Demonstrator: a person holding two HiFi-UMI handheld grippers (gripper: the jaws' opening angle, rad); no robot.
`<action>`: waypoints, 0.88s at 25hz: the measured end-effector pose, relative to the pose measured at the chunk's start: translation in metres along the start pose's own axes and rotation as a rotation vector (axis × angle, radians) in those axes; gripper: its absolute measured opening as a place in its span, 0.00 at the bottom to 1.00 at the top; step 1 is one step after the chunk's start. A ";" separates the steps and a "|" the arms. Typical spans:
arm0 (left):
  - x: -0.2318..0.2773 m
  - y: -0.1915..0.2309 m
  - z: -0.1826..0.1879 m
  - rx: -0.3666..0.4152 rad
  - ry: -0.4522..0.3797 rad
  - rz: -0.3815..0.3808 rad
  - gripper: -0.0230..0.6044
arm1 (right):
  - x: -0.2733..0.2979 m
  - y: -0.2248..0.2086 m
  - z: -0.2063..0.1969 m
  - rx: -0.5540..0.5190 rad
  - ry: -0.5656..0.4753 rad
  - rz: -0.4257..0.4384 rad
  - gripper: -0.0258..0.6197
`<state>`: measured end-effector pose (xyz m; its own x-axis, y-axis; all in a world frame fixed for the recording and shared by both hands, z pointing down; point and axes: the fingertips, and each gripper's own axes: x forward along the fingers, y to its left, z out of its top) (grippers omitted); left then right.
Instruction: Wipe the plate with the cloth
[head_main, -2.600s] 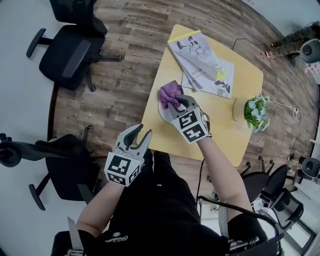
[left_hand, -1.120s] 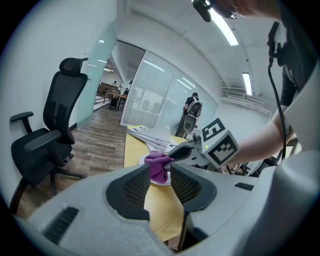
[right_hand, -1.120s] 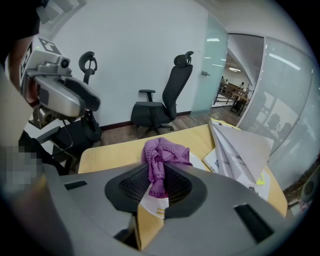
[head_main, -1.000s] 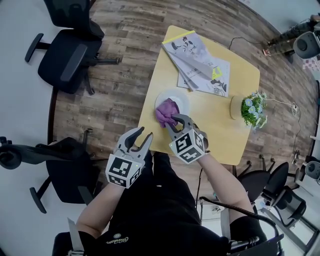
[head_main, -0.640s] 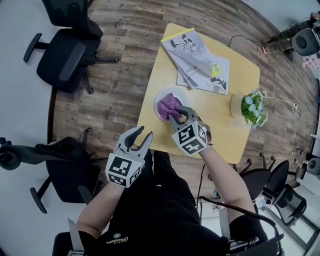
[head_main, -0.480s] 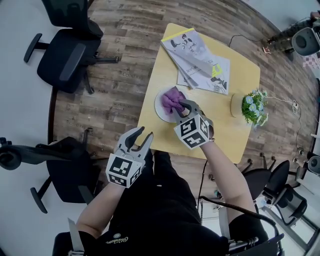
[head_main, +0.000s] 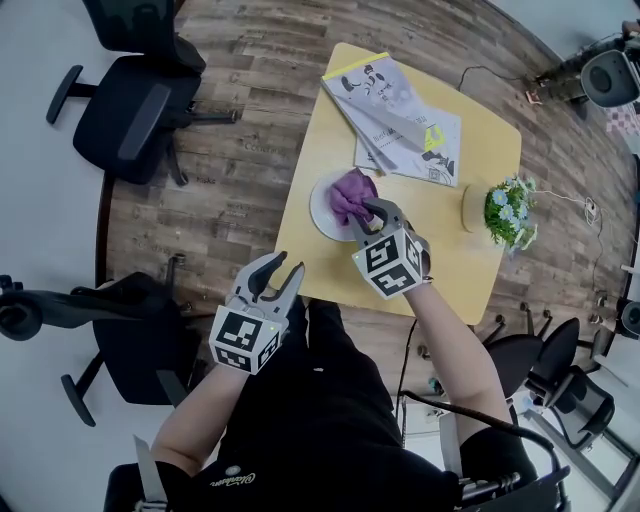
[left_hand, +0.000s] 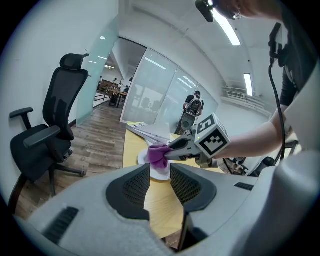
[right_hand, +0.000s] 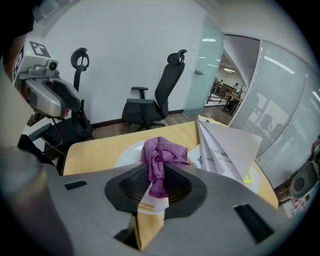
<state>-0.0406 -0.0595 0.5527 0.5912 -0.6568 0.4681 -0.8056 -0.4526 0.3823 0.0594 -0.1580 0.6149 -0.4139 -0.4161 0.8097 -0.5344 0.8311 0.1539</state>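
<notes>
A white plate (head_main: 325, 203) lies near the left edge of the yellow table (head_main: 470, 260). My right gripper (head_main: 368, 213) is shut on a crumpled purple cloth (head_main: 350, 192) that rests on the plate's right part. In the right gripper view the cloth (right_hand: 160, 156) bunches up between the jaws, with the plate (right_hand: 129, 151) behind it. My left gripper (head_main: 276, 276) hangs open off the table's near edge, holding nothing. From the left gripper view I see the cloth (left_hand: 158, 154), the plate (left_hand: 161, 173) and the right gripper (left_hand: 172, 150) ahead.
A stack of booklets and papers (head_main: 400, 115) lies at the table's far side, close to the plate. A potted plant (head_main: 510, 213) with a round coaster (head_main: 473, 211) stands at the right edge. Black office chairs (head_main: 140, 100) stand on the wood floor to the left.
The right gripper has rubbed the cloth about on the plate, from its near left part a second ago towards its far right part now. The left gripper has stayed put.
</notes>
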 end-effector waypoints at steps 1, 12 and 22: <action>0.000 0.000 0.001 0.000 0.000 -0.001 0.24 | -0.003 0.008 -0.002 -0.003 -0.001 0.018 0.15; 0.005 -0.006 0.002 0.012 0.007 -0.021 0.24 | -0.019 0.057 -0.019 -0.004 0.002 0.127 0.15; 0.004 -0.006 0.000 0.011 0.008 -0.012 0.24 | -0.006 -0.023 -0.010 0.012 0.009 -0.017 0.15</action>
<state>-0.0334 -0.0593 0.5527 0.6012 -0.6464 0.4699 -0.7987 -0.4671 0.3794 0.0819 -0.1711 0.6121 -0.3981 -0.4272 0.8118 -0.5506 0.8191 0.1610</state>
